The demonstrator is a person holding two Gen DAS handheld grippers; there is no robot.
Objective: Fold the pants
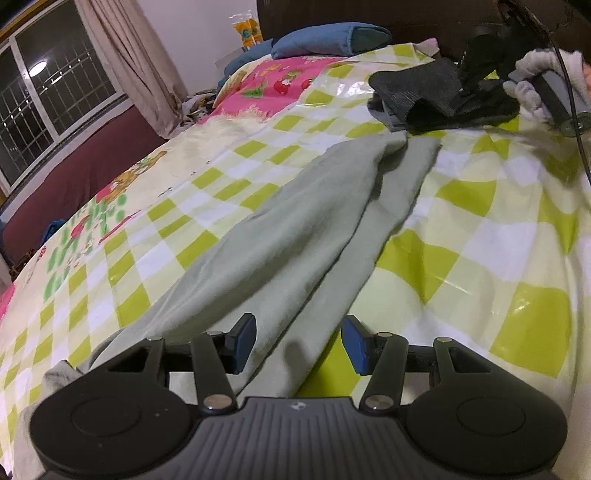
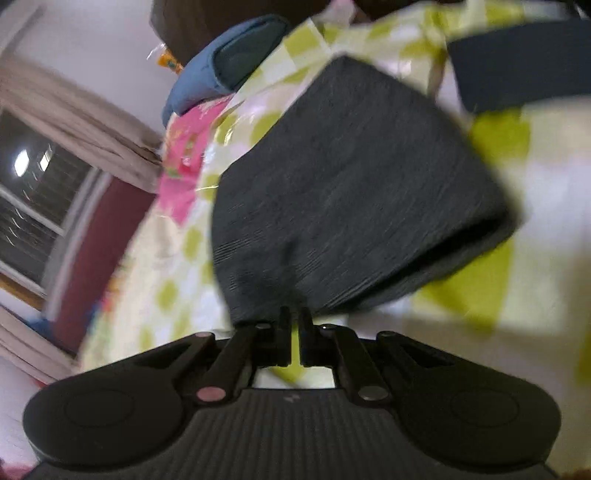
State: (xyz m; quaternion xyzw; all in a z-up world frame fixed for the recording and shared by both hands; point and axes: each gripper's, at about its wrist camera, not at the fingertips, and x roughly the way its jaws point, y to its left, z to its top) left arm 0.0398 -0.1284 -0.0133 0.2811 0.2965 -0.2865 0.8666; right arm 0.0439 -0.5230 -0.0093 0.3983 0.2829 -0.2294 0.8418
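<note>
Pale green pants [image 1: 295, 236] lie lengthwise on the checked bedspread [image 1: 480, 229], the legs running away from me. My left gripper [image 1: 298, 343] is open just above their near end, holding nothing. A folded dark grey garment [image 1: 417, 92] lies at the far right of the bed. My right gripper [image 1: 476, 70], held by a gloved hand, is at it. In the blurred right wrist view the right gripper [image 2: 294, 325] is shut on the near edge of the dark grey garment [image 2: 351, 192], which looks lifted off the bed.
A blue pillow [image 1: 328, 38] and a dark headboard [image 1: 406, 18] stand at the far end. A window [image 1: 44, 99] with a curtain [image 1: 136, 66] is on the left wall. Another dark folded cloth [image 2: 524, 62] lies at the top right in the right wrist view.
</note>
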